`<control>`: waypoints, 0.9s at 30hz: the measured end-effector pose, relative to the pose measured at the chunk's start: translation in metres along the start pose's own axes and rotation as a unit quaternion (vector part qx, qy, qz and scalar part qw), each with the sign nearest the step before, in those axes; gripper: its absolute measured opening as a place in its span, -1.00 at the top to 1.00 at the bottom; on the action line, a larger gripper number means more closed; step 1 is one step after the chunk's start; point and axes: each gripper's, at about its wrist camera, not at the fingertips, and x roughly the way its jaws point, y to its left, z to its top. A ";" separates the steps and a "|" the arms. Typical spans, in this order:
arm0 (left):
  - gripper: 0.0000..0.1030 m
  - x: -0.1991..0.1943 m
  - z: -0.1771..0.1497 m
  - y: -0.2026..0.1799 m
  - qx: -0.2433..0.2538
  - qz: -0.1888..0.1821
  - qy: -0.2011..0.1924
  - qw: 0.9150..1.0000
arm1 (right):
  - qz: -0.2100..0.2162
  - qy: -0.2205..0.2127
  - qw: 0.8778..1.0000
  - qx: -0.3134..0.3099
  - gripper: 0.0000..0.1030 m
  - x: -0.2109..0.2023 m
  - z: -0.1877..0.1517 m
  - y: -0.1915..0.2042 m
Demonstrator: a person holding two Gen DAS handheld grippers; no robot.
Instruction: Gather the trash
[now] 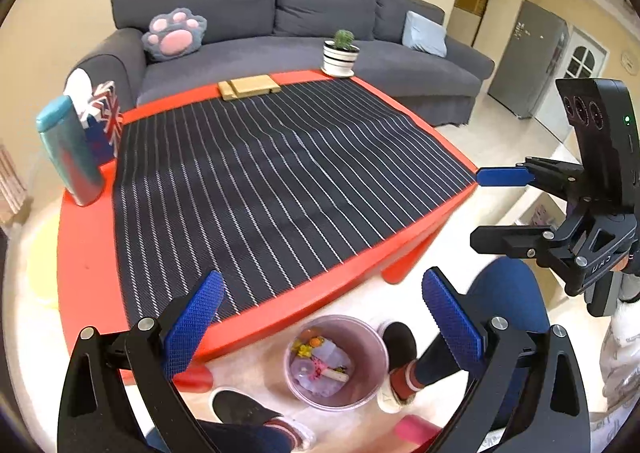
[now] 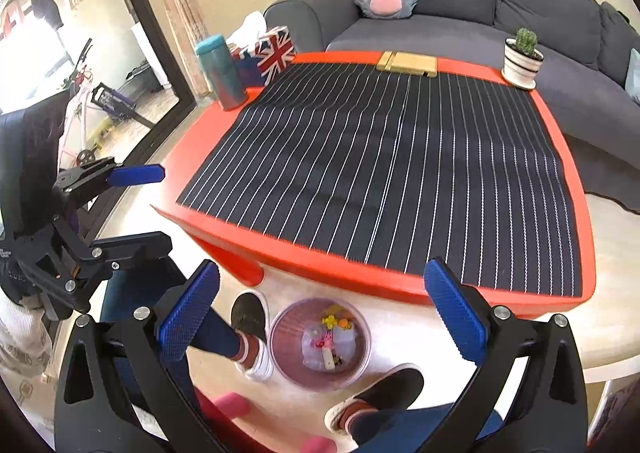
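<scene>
Upright trash bin (image 1: 362, 381), mouth up, trash (image 1: 320, 367) inside

One counter (image 1: 92, 253), red, carrying one striped mat (image 1: 280, 181). On the counter stand one teal bottle (image 1: 68, 153), one flag-printed tissue box (image 1: 106, 117), one potted cactus (image 1: 340, 53) and two flat wooden blocks (image 1: 248, 87) side by side. One grey sofa (image 1: 320, 5) holds two cushions: one paw-shaped (image 1: 174, 33), one pale blue (image 1: 424, 33). On the floor sits one clear bin (image 1: 336, 363) with several scraps inside, too jumbled to count. Two shoes (image 1: 248, 409) flank the bin. Two tongs: left (image 1: 324, 327), right (image 2: 320, 321).
</scene>
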 end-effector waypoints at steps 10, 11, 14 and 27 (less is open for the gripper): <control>-0.86 0.004 0.026 0.022 -0.017 0.043 -0.025 0.999 | -0.032 -0.033 0.999 0.009 -0.94 0.011 0.039 -0.008; -0.86 0.004 0.029 0.024 -0.017 0.056 -0.028 0.998 | -0.034 -0.035 0.999 0.010 -0.94 0.011 0.041 -0.009; -0.86 0.003 0.036 0.031 -0.023 0.060 -0.040 0.997 | -0.039 -0.043 0.998 0.008 -0.94 0.013 0.049 -0.010; -0.87 0.005 0.048 0.048 -0.048 0.041 -0.047 0.997 | -0.036 -0.059 0.998 -0.003 -0.94 0.010 0.065 -0.006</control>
